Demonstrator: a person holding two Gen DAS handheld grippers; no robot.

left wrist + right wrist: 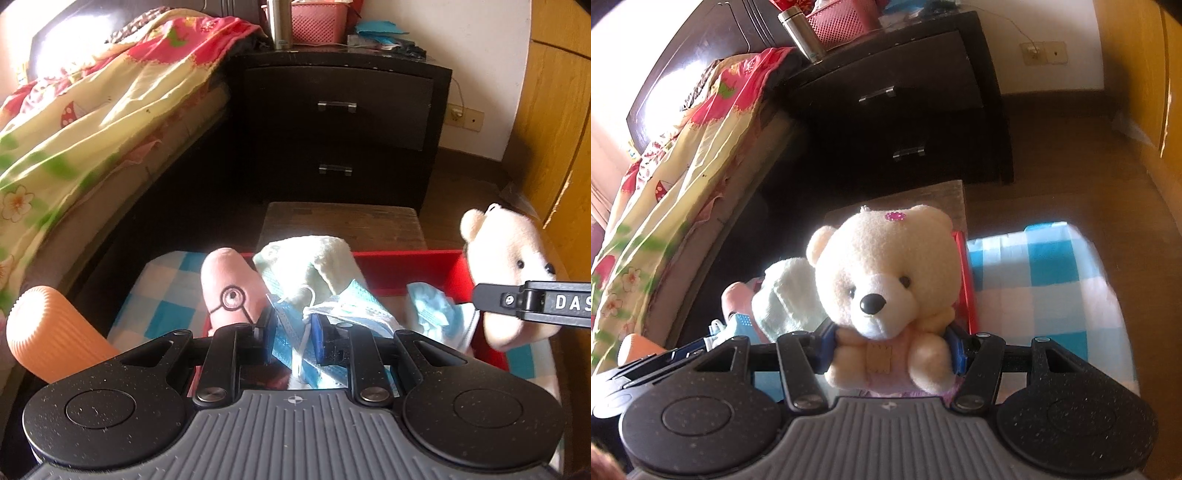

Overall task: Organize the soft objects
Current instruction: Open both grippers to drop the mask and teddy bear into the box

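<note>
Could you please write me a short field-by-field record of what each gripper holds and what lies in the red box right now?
left gripper: shut on blue face mask
right gripper: shut on cream teddy bear, pads at its sides
red box: holds pale green towel, pink plush toy, more masks
surface: blue-and-white checked cloth
left of box: ribbed orange cup
backdrop: bed with floral quilt, dark nightstand

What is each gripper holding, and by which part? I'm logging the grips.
The left gripper pinches a blue face mask at its edge, by the ear loop. The right gripper clamps the teddy bear around its body, below the head.
</note>
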